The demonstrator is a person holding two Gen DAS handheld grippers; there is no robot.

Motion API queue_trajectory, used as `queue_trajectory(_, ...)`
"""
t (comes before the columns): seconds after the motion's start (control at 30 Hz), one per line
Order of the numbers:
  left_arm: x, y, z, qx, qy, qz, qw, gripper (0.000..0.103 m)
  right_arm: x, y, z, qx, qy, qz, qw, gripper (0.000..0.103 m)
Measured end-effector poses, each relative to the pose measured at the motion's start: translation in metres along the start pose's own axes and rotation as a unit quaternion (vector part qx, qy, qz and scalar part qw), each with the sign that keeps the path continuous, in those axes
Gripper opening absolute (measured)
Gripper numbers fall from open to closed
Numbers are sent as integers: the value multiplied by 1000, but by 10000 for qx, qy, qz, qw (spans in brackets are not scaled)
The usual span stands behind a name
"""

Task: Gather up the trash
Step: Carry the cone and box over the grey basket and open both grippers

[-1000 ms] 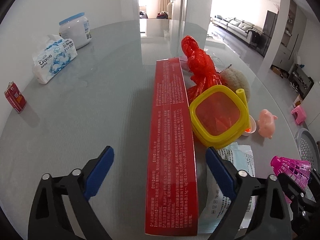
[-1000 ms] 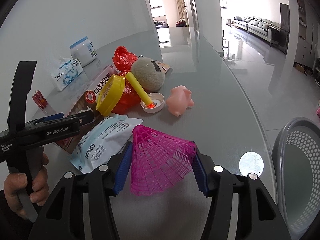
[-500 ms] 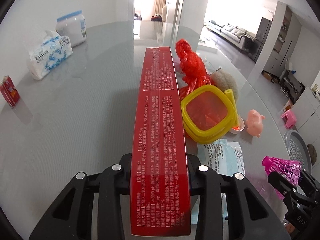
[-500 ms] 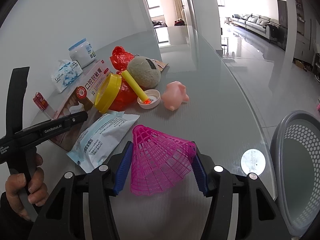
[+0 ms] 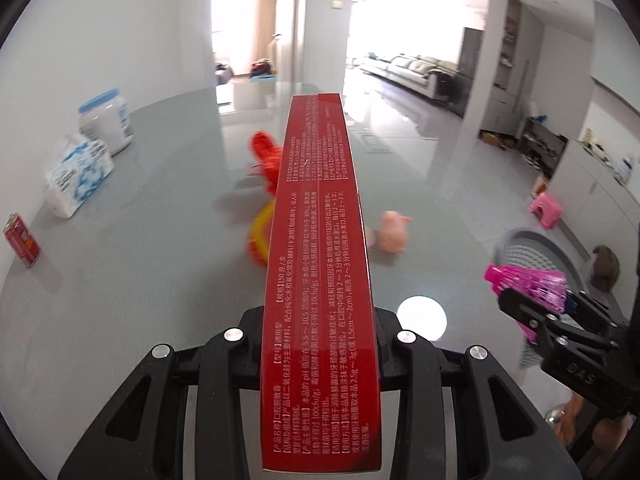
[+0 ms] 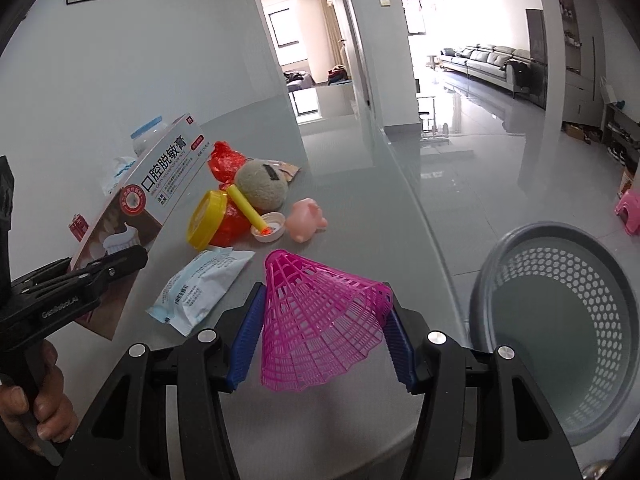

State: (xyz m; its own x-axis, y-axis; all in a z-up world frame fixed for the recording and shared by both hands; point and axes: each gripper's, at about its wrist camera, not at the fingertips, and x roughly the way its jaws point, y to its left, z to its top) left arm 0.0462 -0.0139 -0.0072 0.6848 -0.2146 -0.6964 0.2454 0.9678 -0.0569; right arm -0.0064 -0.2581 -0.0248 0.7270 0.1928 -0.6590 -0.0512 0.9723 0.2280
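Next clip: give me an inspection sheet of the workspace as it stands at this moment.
Surface: grey glass table, glossy.
Job's things: red toothpaste box in left gripper; pink shuttlecock in right gripper; grey mesh bin on the floor beside the table edge.
Clutter: blue-white packet, yellow lid, pink pig toy, red bag, tissue pack.
Grippers: both shut on loads.
Cables: nothing seen.
Surroundings: sofa, open doorway.
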Motion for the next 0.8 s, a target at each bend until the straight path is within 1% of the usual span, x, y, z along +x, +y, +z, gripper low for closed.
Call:
queue_trajectory(0.07, -5, -25, -1, 176, -21, -293, 9994, 35, -14, -19, -6, 153, -68, -199, 9997, 55)
queue_trajectory(0.17, -6, -58, -2, 456, -20, -608, 9971, 35, -34, -49, -16, 359, -146, -590, 9975, 55)
queue_trajectory(0.27, 0, -94, -4, 687, 74, -1017, 9924, 35, -52, -82, -28, 618, -151, -944, 9935, 55)
queue_trajectory(0.4, 17, -142, -10, 995, 280, -1406, 9847, 35, -69, -119, -42, 888, -178, -1351, 9867, 55)
queue_trajectory(0.5, 30, -173, -17, 1234, 427, -1575, 9788, 35, -75, -141, -50, 1042, -195, -1560, 9821, 55)
queue_trajectory(0.63, 53, -207, -24, 1473, 659, -1692, 9723, 35, -74, -163, -56, 1162, -146, -1726, 9780, 55)
queue_trajectory(0.7, 67, -214, -24, 1546, 791, -1738, 9694, 35, -71, -173, -60, 1229, -108, -1756, 9767, 55)
queue_trajectory(0.8, 83, -234, -30, 1677, 967, -1783, 9647, 35, -67, -185, -65, 1322, -56, -1769, 9753, 55)
